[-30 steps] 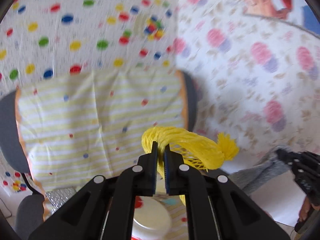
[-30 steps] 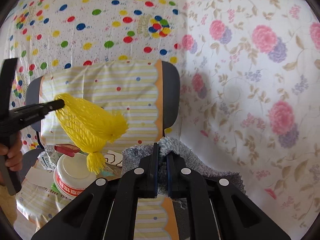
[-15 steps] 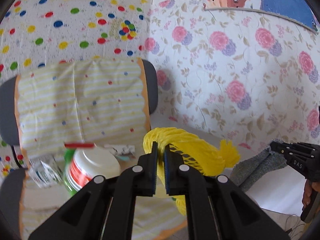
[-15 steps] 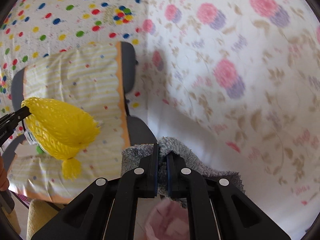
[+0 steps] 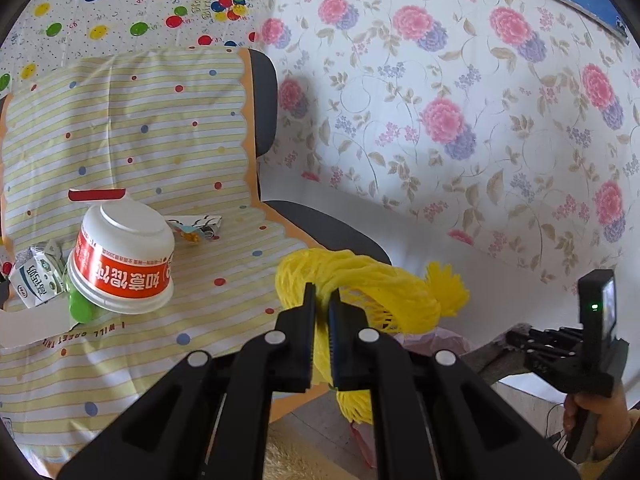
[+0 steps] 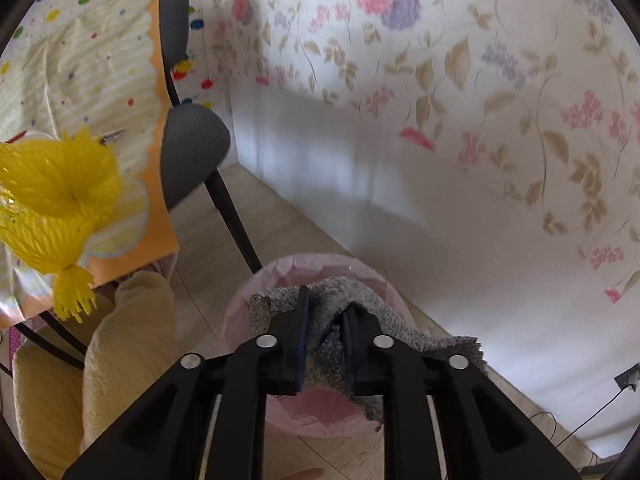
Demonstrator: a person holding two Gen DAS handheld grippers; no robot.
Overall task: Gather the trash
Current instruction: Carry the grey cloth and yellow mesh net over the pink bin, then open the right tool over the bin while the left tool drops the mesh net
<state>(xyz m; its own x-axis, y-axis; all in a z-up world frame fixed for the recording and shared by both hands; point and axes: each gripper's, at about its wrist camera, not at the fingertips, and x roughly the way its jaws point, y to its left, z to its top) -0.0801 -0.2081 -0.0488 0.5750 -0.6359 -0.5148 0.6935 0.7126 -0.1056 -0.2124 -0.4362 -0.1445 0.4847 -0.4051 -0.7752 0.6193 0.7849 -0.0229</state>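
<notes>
Trash count: one yellow net [image 5: 360, 292] clamped tight in left gripper [image 5: 322, 300], one grey rag [image 6: 340, 312] between right gripper [image 6: 325, 320] fingers (opening) over pink-lined bin [image 6: 288, 276].

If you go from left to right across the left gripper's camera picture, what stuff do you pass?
Milk carton → upside-down noodle cup → yellow net bag, held in the left gripper → the right gripper.

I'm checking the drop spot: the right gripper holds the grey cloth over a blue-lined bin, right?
Not quite. The liner is pink, not blue. The right wrist view shows the right gripper, jaws opening, with the grey cloth between them over the pink-lined bin.
</notes>
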